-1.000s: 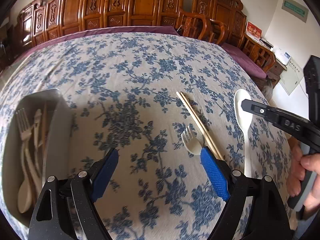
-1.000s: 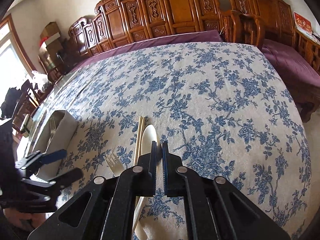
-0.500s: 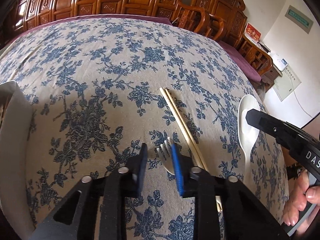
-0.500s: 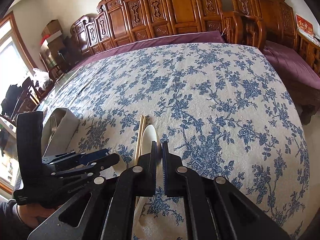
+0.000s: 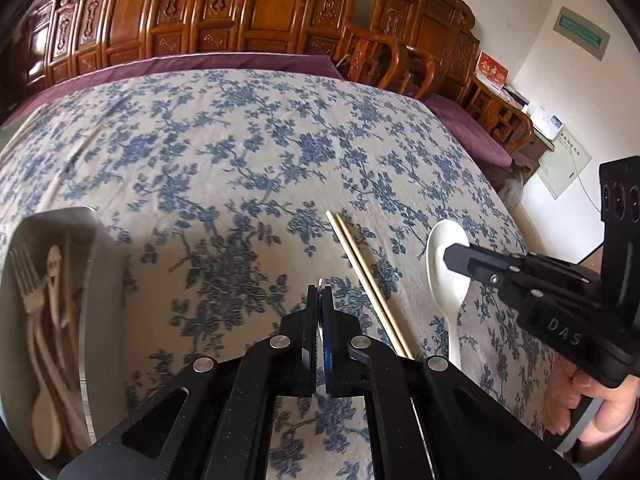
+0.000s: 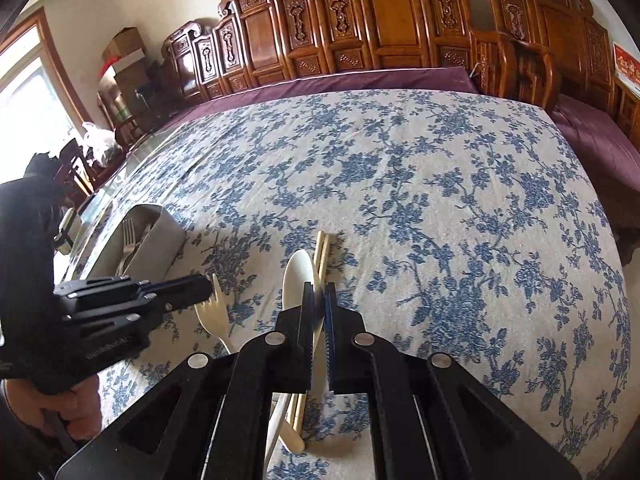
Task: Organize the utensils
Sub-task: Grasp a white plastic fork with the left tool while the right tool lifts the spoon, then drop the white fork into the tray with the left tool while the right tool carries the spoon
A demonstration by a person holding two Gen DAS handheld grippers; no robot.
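My left gripper (image 5: 319, 294) is shut on a cream fork (image 6: 212, 316), held edge-on so only its tine tips (image 5: 320, 281) show past the jaws; the right wrist view shows it lifted off the cloth. My right gripper (image 6: 319, 292) is shut on a white spoon (image 6: 298, 280), whose bowl (image 5: 444, 256) pokes past the jaws. A pair of wooden chopsticks (image 5: 366, 280) lies on the cloth between the two grippers. A grey tray (image 5: 102, 280) at the left holds a fork, spoons and chopsticks.
The table has a blue floral cloth (image 5: 240, 152) over a purple one. Carved wooden chairs (image 5: 240, 20) line the far side. The table's right edge (image 5: 512, 208) drops off near the right gripper.
My left gripper went from wide open to shut on the fork and lifted it. It swung back so the tray shows again. The right gripper stayed shut on the spoon.
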